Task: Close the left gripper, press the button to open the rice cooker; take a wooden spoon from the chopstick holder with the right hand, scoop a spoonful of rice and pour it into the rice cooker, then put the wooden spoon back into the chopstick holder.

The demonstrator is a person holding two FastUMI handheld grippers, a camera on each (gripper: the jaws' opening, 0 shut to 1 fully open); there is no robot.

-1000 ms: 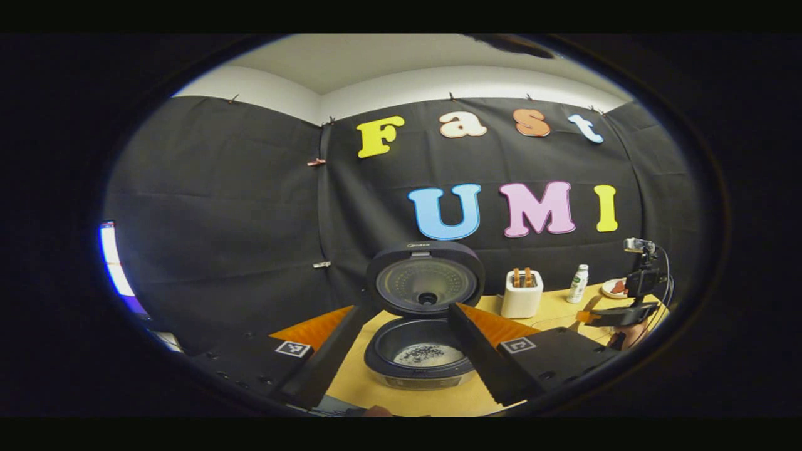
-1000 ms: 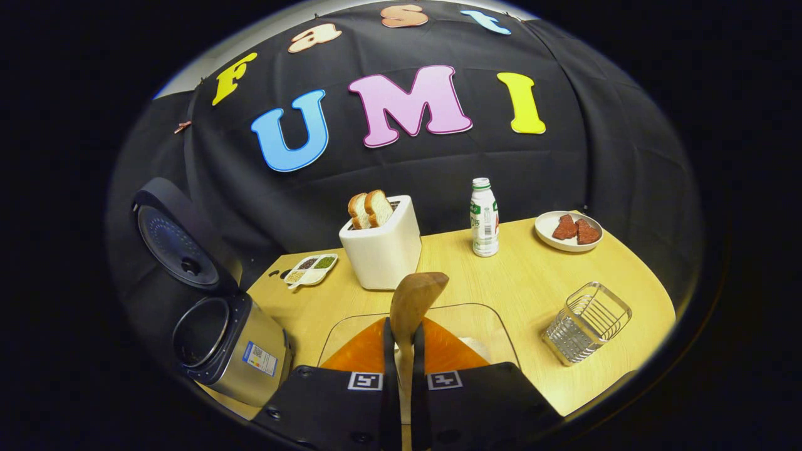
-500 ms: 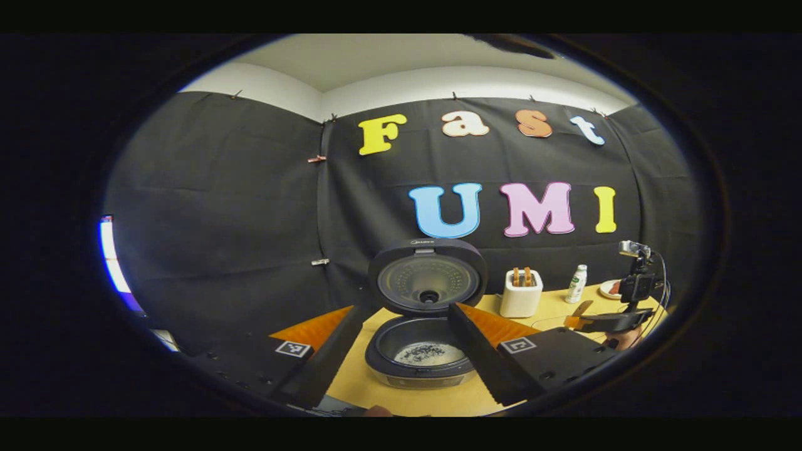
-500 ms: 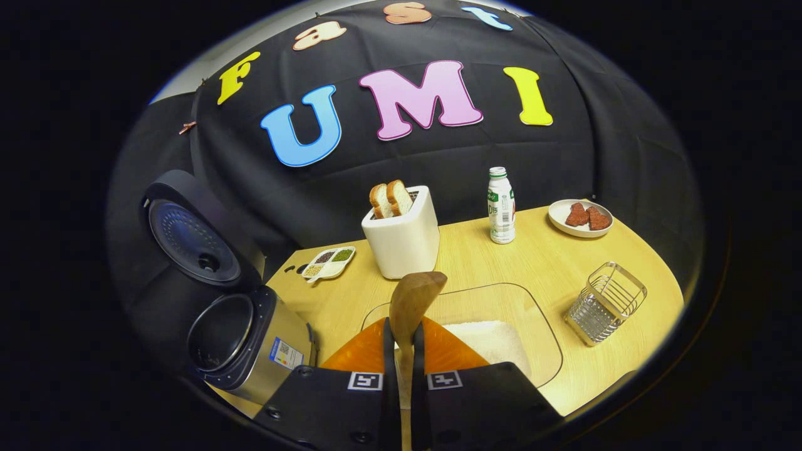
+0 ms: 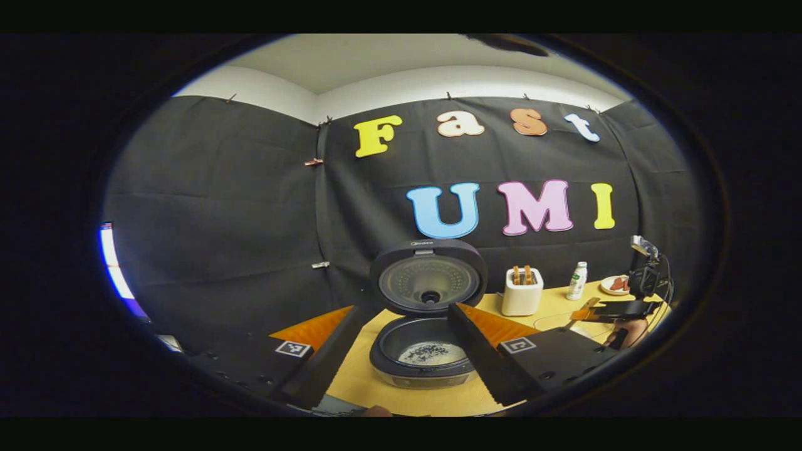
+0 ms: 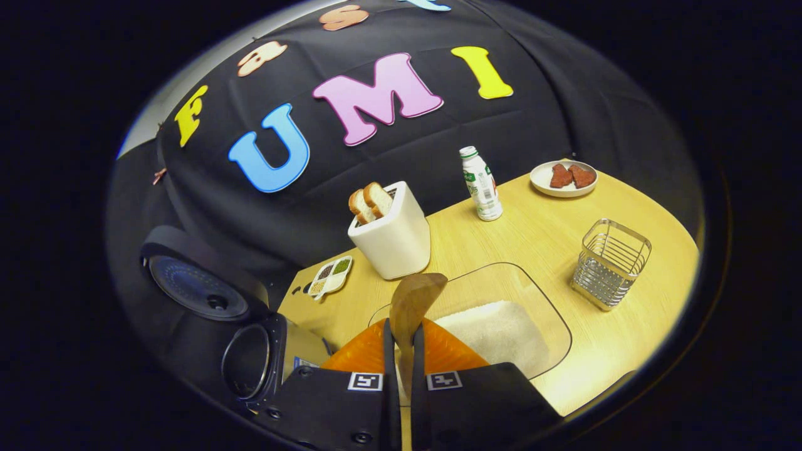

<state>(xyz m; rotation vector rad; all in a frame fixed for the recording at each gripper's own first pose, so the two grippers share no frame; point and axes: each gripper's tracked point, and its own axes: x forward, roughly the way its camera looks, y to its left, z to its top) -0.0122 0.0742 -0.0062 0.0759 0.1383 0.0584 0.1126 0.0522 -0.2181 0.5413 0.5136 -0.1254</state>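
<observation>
The rice cooker [image 5: 423, 360] stands open with its lid [image 5: 429, 279] upright, and dark grains lie in its pot. My left gripper [image 5: 401, 354] hangs open in front of it, one finger on each side of the pot. My right gripper [image 6: 401, 354] is shut on the wooden spoon [image 6: 415, 299], whose bowl points forward over the near rim of a glass dish [image 6: 551, 313] holding white rice [image 6: 495, 329]. The wire chopstick holder [image 6: 611, 263] stands to the right of the dish. The cooker [image 6: 250, 360] sits low at the left. The right gripper [image 5: 626, 308] appears far right with the spoon.
A white toaster [image 6: 391, 232] with two bread slices stands behind the glass dish. A small divided dish of grains [image 6: 329, 275] lies to its left. A bottle [image 6: 480, 185] and a plate [image 6: 562, 178] with red pieces stand near the wall. A hand [image 5: 630, 332] holds the right gripper.
My right gripper has carried the spoon forward and rolled over the glass dish, bringing the rice into view. The cooker has slid low and left in its view. The left gripper has hardly moved.
</observation>
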